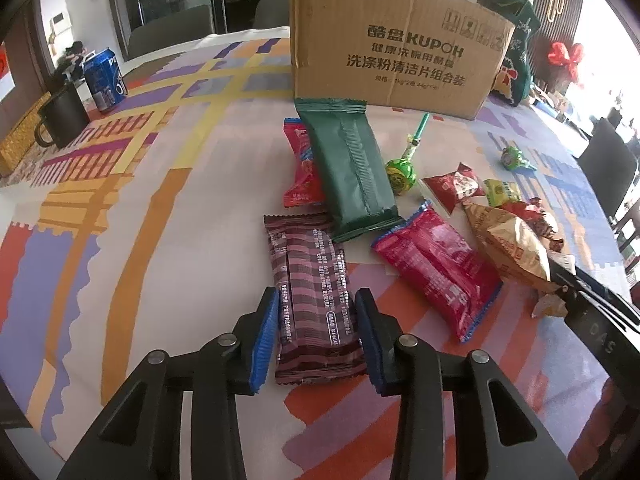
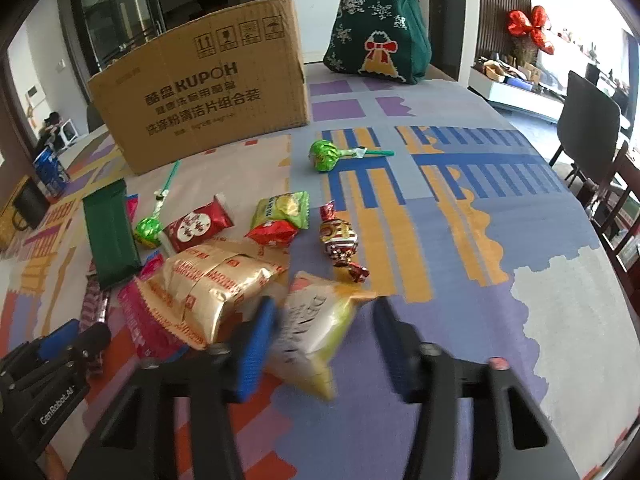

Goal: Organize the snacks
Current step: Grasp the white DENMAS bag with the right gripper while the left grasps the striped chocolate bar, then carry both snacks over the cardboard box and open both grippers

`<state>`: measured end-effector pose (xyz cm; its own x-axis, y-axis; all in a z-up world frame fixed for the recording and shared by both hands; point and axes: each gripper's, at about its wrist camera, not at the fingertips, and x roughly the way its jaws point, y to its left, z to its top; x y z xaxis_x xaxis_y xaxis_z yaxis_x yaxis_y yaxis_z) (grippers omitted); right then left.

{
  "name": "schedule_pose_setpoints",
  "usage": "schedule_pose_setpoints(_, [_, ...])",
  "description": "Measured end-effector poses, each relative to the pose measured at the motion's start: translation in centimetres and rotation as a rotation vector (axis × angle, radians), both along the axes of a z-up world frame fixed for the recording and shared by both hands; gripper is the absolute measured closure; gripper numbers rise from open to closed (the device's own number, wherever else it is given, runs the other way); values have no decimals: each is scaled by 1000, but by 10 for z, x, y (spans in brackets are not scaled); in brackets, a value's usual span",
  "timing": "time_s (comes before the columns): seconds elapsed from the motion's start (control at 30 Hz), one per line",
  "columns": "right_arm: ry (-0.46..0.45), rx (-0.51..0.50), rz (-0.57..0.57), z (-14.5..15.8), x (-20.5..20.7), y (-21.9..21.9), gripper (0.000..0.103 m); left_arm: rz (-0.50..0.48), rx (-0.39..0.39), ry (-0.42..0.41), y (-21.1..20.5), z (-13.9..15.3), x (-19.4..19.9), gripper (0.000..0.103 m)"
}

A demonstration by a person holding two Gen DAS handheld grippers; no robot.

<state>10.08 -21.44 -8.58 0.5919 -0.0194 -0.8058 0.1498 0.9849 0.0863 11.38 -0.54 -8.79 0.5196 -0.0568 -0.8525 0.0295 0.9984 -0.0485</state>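
Observation:
Snacks lie scattered on a patterned tablecloth in front of a cardboard box (image 1: 396,46), which also shows in the right wrist view (image 2: 208,92). My left gripper (image 1: 316,340) is open, its blue pads on either side of a maroon striped bar packet (image 1: 312,296) that lies flat. My right gripper (image 2: 326,344) is open around a white and yellow packet (image 2: 316,340), which looks blurred. Beside it lie a gold bag (image 2: 212,284), a green packet (image 1: 348,172), a pink packet (image 1: 436,272) and a green lollipop (image 1: 400,172).
A blue Pepsi can (image 1: 105,80) and a black mug (image 1: 64,120) stand far left. A green Christmas bag (image 2: 380,24) stands behind the box. A second lollipop (image 2: 326,155), a foil candy (image 2: 340,238) and small red and green packets lie mid-table. Chairs stand at the right edge.

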Motion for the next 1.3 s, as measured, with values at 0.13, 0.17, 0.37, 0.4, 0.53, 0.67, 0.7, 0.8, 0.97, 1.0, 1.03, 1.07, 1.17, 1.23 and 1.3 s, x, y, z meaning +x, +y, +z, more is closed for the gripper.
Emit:
schedule_pose_setpoints(0.13, [-3,8,10,2,-5,0,70,-7,-8,-22,0,7,-8,66])
schedule_pose_setpoints(0.17, [-5,14,11,3,-6,0,71,-8,-6,-33,0,10,-10,66])
schedule_pose_setpoints(0.37, [-13,31,15,11,-16,-1,71,-18,9,-108,-3,31,-24,66])
schedule_pose_setpoints(0.4, [-17,32,15,13,-18,-1,71,-20,12,-119,-3,35,-26,66])
schedule_pose_setpoints(0.53, [-40,46,23,27,-26,-2,71,-34,17,-163,-6,50,-30,66])
schedule_pose_setpoints(0.67, [-73,58,48,42,-28,1,71,-46,20,-191,-9,63,-28,66])
schedule_pose_setpoints(0.7, [-85,62,57,47,-28,2,71,-50,15,-196,-9,66,-27,66])
schedule_pose_setpoints(0.8, [-117,72,89,60,-26,8,71,-65,12,-217,-12,76,-23,66])
schedule_pose_setpoints(0.97, [-162,82,143,77,-16,17,71,-82,17,-260,-16,93,-15,66])
schedule_pose_setpoints(1.0, [-171,84,155,82,-12,19,71,-84,15,-265,-16,96,-13,66])
schedule_pose_setpoints(1.03, [-177,88,162,85,-10,20,71,-85,14,-269,-17,99,-10,66])
schedule_pose_setpoints(1.07, [-184,92,168,88,-8,21,71,-88,10,-274,-17,103,-6,66])
schedule_pose_setpoints(1.17, [-211,96,183,99,-1,25,71,-91,10,-294,-17,113,3,66])
schedule_pose_setpoints(1.23, [-229,96,192,107,8,26,71,-95,15,-312,-17,121,10,66])
schedule_pose_setpoints(1.3, [-241,105,196,114,15,25,71,-101,11,-332,-17,131,18,66])
